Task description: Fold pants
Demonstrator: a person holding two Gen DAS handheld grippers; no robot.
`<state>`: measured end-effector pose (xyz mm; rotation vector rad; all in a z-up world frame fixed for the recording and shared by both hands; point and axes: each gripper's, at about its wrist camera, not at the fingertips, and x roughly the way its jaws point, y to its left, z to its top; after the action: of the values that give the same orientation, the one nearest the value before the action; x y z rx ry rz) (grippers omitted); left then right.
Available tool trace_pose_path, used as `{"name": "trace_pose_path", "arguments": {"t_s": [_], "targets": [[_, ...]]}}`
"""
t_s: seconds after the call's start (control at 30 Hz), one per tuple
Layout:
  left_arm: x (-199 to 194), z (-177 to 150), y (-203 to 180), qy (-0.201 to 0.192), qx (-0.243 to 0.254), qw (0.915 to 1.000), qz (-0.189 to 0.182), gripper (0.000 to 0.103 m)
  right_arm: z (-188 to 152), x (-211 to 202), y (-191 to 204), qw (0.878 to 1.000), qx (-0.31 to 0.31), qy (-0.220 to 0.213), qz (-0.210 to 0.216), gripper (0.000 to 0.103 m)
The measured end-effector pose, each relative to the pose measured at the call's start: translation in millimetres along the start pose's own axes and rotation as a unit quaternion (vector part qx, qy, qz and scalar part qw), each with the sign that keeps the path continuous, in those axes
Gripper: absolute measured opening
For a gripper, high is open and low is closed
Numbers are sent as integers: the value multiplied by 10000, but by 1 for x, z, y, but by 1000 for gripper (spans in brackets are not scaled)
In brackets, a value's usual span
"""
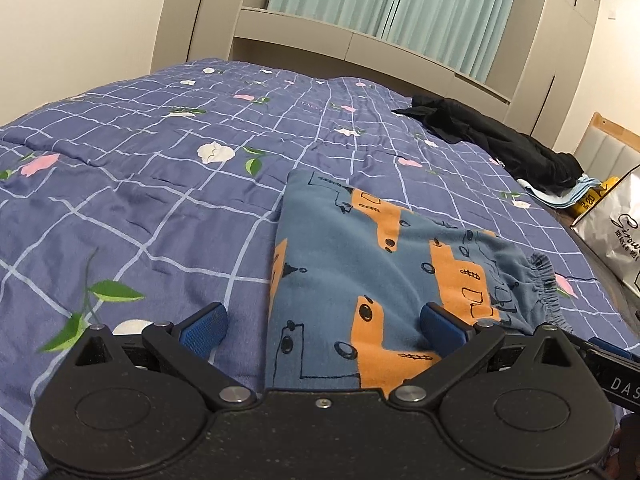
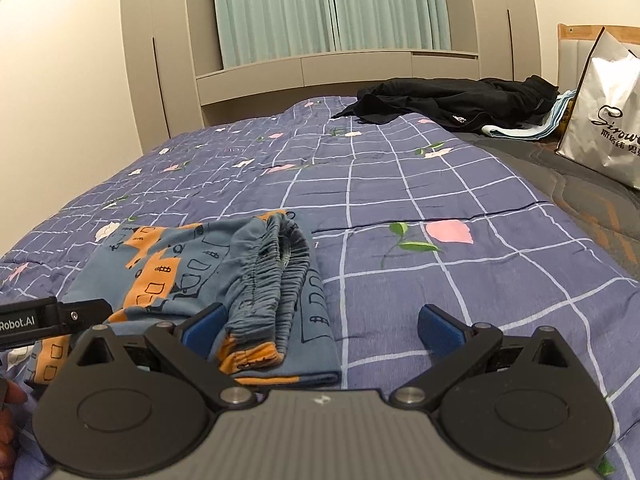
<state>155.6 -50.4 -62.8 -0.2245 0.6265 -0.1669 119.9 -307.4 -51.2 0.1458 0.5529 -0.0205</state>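
Small blue pants with orange building prints [image 1: 372,264] lie folded on the purple checked bedspread [image 1: 140,200]. My left gripper [image 1: 322,328] is open and empty, just above the near edge of the pants. In the right wrist view the pants [image 2: 192,276] lie at lower left, with the gathered elastic waistband [image 2: 280,264] on their right side. My right gripper [image 2: 320,328] is open and empty, its left finger over the near right corner of the pants. The left gripper's body [image 2: 52,320] shows at the left edge.
A heap of black clothes [image 2: 452,104] lies at the far right of the bed, on light blue folded cloth [image 2: 528,128]. A white shopping bag [image 2: 604,112] stands at the right edge. Beige cabinets and green curtains [image 2: 332,8] are behind the bed.
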Motion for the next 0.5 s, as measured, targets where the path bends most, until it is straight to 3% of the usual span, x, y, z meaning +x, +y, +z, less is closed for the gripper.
{"name": "trace_pose_path", "arguments": {"t_s": [0.5], "targets": [[-1, -6, 6, -123, -141, 9997, -127, 103, -2, 0, -1, 10000, 35, -42, 9, 103]]}}
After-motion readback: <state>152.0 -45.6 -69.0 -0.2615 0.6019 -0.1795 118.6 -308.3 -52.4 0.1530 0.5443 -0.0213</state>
